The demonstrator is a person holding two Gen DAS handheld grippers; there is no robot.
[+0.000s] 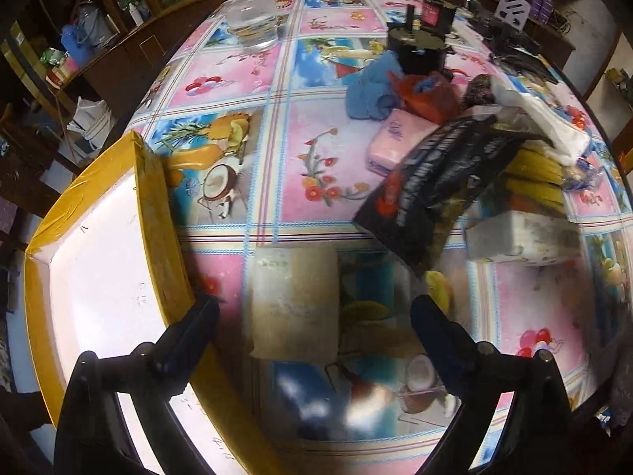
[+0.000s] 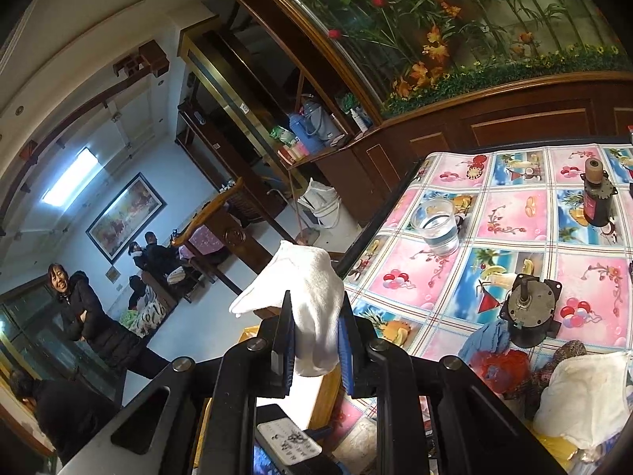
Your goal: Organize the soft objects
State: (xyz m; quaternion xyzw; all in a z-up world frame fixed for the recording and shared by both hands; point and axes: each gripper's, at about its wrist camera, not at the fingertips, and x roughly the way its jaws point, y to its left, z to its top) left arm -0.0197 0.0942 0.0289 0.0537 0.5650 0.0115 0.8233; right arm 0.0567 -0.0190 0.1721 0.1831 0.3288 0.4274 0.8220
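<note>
My right gripper (image 2: 316, 308) is shut on a white glove (image 2: 304, 277) and holds it in the air above the yellow-taped box (image 2: 328, 392). My left gripper (image 1: 316, 308) is open and empty, low over the table, with a beige sponge block (image 1: 294, 301) between its fingers' line. The white-lined, yellow-edged box (image 1: 99, 261) sits just left of it. A pile of soft things lies at the right: a blue cloth (image 1: 370, 93), a red bag (image 1: 427, 95), a pink tissue pack (image 1: 395, 142), a black packet (image 1: 439, 182), a white towel (image 1: 554, 118) and a grey sponge (image 1: 522, 237).
A clear plastic cup of water (image 1: 255, 19) stands at the table's far side, and also shows in the right wrist view (image 2: 435, 223). A dark motor (image 2: 530, 310) and a bottle (image 2: 597, 194) stand on the patterned tablecloth (image 1: 316, 150). People stand in the room to the left (image 2: 79, 308).
</note>
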